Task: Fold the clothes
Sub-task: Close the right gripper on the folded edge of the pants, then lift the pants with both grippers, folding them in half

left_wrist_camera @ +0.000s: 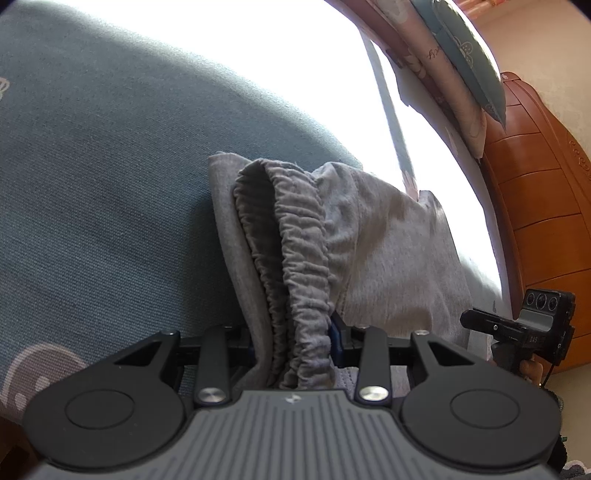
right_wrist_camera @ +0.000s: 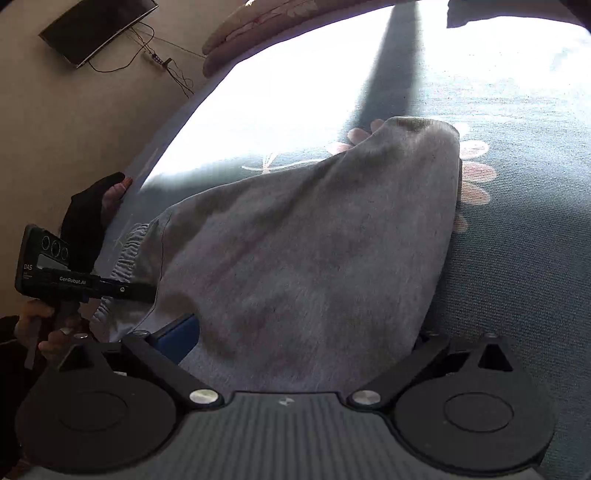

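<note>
Grey trousers (left_wrist_camera: 369, 240) fill the near middle of both views, lying on a bed (left_wrist_camera: 92, 166) with a blue-grey patterned cover.

Left tool (left_wrist_camera: 295, 347): clamped on the bunched elastic waistband (left_wrist_camera: 303, 266), which runs from bottom centre up to mid-frame. Fabric fills the gap between the fingers.

Right tool (right_wrist_camera: 295, 343): fingers spread wide, with the folded cloth lying between them; whether the pads touch it I cannot tell. A blue pad (right_wrist_camera: 177, 332) shows at lower left, and the other finger is hidden under the cloth.

Edges:
- Trousers' folded end (right_wrist_camera: 417, 129) reaches upper centre-right of the right view.
- Bed edge curves up the left of that view, a gloved hand (right_wrist_camera: 88, 214) resting against it.
- In the left view the bed edge runs down the right side against a wooden headboard (left_wrist_camera: 535, 203).

Open room: bare cover at left and upper left of the left view, and down the right side of the right view. Upper centre of both is sunlit and washed out.

Around: pillows (left_wrist_camera: 461, 74) at upper right, left view. Wall screen (right_wrist_camera: 99, 29) with dangling cables at upper left, right view.
</note>
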`<state>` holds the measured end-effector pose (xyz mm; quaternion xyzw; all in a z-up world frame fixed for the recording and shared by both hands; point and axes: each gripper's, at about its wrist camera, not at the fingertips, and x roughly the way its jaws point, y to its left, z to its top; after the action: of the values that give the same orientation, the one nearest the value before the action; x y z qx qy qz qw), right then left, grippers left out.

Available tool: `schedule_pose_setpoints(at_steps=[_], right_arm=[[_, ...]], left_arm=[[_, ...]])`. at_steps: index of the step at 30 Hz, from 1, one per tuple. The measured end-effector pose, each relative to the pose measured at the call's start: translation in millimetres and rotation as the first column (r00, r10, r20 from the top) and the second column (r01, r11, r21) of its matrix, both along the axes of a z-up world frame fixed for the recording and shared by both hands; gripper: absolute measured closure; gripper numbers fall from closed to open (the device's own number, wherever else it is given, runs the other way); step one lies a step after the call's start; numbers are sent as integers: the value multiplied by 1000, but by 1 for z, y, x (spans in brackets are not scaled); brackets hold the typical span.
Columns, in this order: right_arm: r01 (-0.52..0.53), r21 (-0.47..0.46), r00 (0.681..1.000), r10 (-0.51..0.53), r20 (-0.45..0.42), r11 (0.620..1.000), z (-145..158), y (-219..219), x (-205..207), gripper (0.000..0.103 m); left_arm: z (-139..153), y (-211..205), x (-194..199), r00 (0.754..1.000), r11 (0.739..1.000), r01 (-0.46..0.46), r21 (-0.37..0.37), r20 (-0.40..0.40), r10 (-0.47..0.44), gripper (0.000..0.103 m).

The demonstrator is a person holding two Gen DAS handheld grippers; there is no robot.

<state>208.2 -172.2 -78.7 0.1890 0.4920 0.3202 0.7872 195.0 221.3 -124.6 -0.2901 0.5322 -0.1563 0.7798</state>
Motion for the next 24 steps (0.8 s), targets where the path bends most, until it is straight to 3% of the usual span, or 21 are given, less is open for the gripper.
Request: schedule_pose_setpoints(at_steps=[1, 4, 8, 13, 19, 24], right_arm=[[21, 29, 1000, -20, -15, 999, -2, -6, 2, 10], [76, 61, 996, -73, -40, 995, -8, -19, 6, 35], [120, 45, 992, -118, -50, 992, -15, -27, 5, 80], [151, 48, 988, -149, -51, 987, -19, -27, 3, 82], [166, -5, 986, -166, 8, 986, -9, -13, -7, 84], [166, 112, 986, -168, 9, 980, -2, -18, -13, 88]], left_arm=[[0, 0, 0, 1000, 1000, -1, 0, 1, 1, 67], [1, -2, -1, 1000, 1000, -2, 9, 3, 2, 67], [1, -2, -2, 1000, 1000, -13, 4, -2, 13, 67], [7, -9, -3, 1000, 999, -29, 45, -7, 30, 67], [28, -38, -7, 999, 980, -6, 199, 48, -4, 71], [44, -41, -11, 995, 990, -12, 142, 96, -2, 72]])
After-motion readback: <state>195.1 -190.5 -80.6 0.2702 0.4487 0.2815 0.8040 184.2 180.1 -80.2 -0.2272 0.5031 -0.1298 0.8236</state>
